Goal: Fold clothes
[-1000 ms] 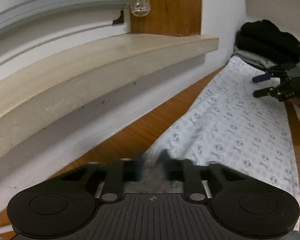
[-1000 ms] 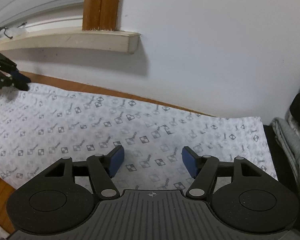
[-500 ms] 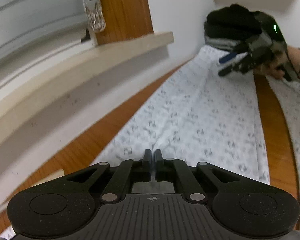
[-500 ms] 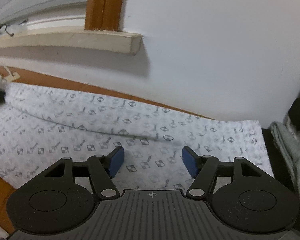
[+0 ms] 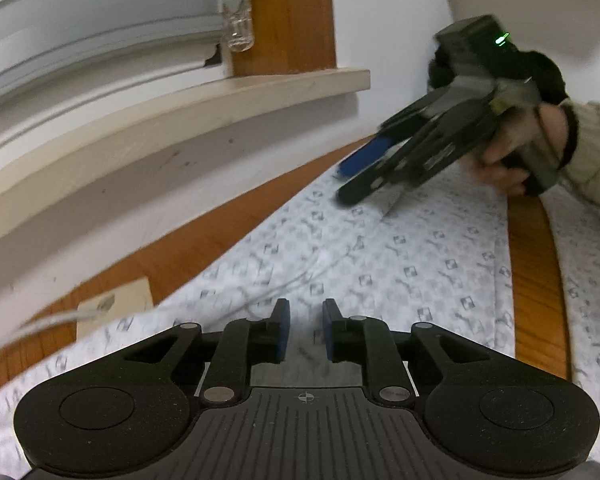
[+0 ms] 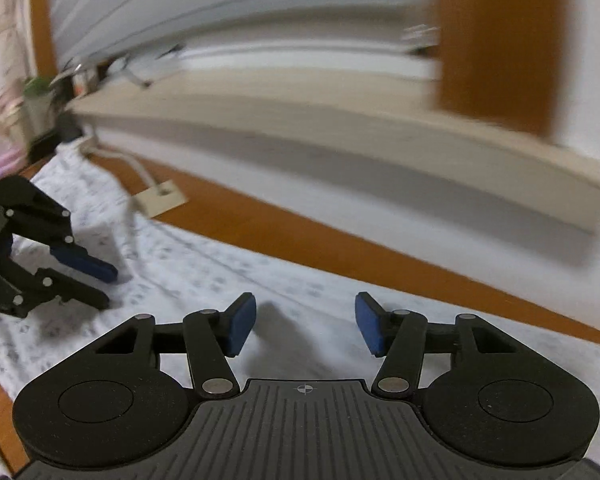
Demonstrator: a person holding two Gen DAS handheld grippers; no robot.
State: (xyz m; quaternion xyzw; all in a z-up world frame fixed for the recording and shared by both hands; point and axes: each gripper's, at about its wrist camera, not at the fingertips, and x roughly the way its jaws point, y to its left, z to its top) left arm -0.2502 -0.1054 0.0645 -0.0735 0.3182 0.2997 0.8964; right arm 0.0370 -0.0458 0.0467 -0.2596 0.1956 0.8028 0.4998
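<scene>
White patterned cotton garment [image 5: 400, 264] lies flat on wooden tabletop [image 5: 204, 248]. Left gripper [image 5: 304, 330] and right gripper [image 6: 305, 326] jaws both released, empty. Mid-fold; next, regrasp an edge.

The cloth [image 5: 400, 264] lies flat along the wooden table [image 5: 204, 248], so the space above it is open between the two grippers. On the far side the wall [image 5: 148, 184] rises straight from the table edge, and the sill [image 5: 204, 108] juts out above it, leaving only a low strip of bare wood to pass along. A tan tag [image 5: 114, 308] and its white cord [image 5: 32, 326] lie on that strip beside the cloth's left end. The right gripper [image 5: 346, 184] hangs over the cloth's far right part, jaws apart, and blocks that end. The left gripper [image 6: 106, 286], parted a little, occupies the left end.
</scene>
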